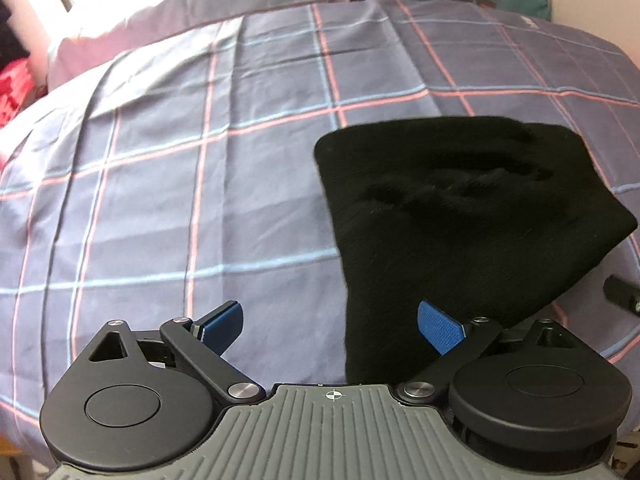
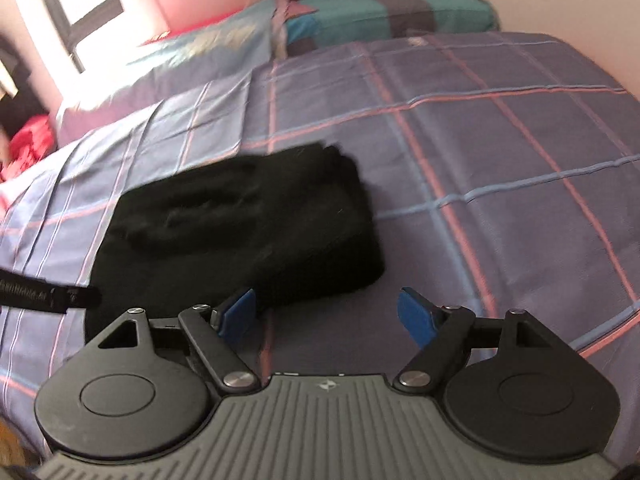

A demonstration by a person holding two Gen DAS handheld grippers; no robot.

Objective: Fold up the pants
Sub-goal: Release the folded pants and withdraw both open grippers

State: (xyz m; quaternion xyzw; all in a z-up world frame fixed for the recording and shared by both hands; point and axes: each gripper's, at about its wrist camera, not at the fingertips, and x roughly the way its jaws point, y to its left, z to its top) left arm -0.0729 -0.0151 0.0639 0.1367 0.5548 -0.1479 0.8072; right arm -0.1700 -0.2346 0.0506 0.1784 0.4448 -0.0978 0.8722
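Note:
Black pants (image 1: 452, 224) lie folded into a thick rectangular bundle on the plaid bed cover (image 1: 180, 184). In the left wrist view my left gripper (image 1: 332, 326) is open and empty, at the bundle's near left edge, its right fingertip over the black cloth. In the right wrist view the pants (image 2: 240, 236) lie to the left and ahead. My right gripper (image 2: 326, 316) is open and empty, just off the bundle's near right corner. The left gripper's tip (image 2: 48, 292) shows at the left edge, and the right gripper's tip (image 1: 622, 294) shows at the left view's right edge.
Pillows (image 2: 384, 12) in teal and grey and a light blue one (image 2: 208, 48) lie at the head of the bed. A window (image 2: 76, 4) and red cloth (image 2: 32, 144) are at the left. A pale wall (image 2: 560, 8) borders the bed's right side.

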